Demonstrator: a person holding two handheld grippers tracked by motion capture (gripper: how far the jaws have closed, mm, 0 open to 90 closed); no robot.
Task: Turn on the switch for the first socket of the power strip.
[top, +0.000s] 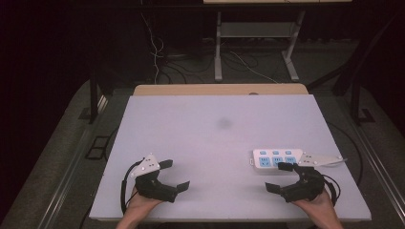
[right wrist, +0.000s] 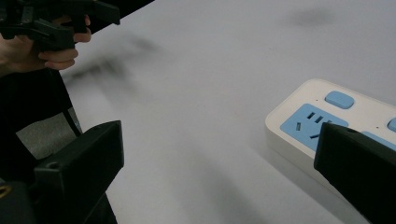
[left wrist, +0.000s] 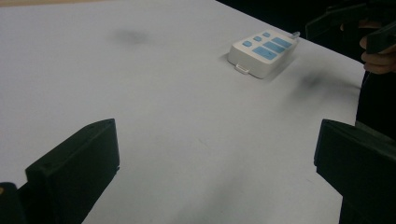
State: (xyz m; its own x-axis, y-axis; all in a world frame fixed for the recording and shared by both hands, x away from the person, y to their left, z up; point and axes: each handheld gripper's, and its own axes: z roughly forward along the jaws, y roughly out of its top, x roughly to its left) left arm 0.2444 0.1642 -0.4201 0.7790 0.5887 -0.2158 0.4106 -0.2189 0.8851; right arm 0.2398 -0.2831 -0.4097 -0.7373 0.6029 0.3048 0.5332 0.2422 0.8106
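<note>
While left black two-jaw gripper [top: 174, 174] hovers over near-left table corner, jaws spread, nothing between. One white plastic power strip with blue sockets [top: 277, 159] lies flat at right, long axis across white table [top: 215, 143]. Right black two-jaw gripper [top: 282, 176] just beside strip's near edge, jaws spread wide, gripping nothing.

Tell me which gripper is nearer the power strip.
Right. The right gripper sits just in front of the power strip, jaws open, one jaw by its near edge. The left gripper, also open, is far across the table.
</note>
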